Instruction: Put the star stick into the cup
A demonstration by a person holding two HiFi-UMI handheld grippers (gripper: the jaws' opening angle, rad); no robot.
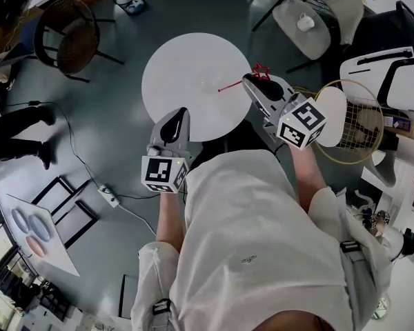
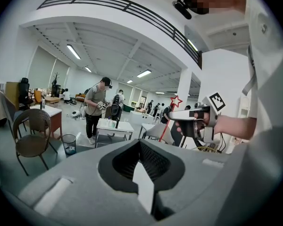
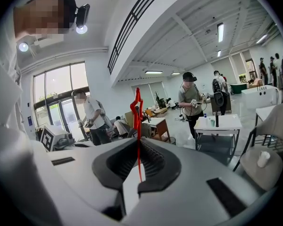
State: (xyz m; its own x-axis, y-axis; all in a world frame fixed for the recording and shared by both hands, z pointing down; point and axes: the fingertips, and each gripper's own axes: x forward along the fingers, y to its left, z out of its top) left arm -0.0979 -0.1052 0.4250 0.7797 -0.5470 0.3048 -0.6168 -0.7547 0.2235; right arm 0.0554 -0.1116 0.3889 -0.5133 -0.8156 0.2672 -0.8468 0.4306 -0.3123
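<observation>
The right gripper [image 3: 137, 149] is clamping the thin red star stick [image 3: 137, 119]. Its jaws are pressing together on the shaft, with the star standing up beyond them. The left gripper [image 2: 140, 149] is holding its jaws together on nothing. The stick is hanging over the right edge of the round white table [image 1: 186, 74], while the left gripper is hovering at its near edge. The white cup [image 1: 305, 23] is sitting on a chair seat [image 1: 293, 12], well apart from the table.

White shirt [image 1: 262, 240], grey left gripper [image 1: 181, 113], grey right gripper [image 1: 252, 80], black-and-white square-marker cubes [image 1: 164, 173]
</observation>
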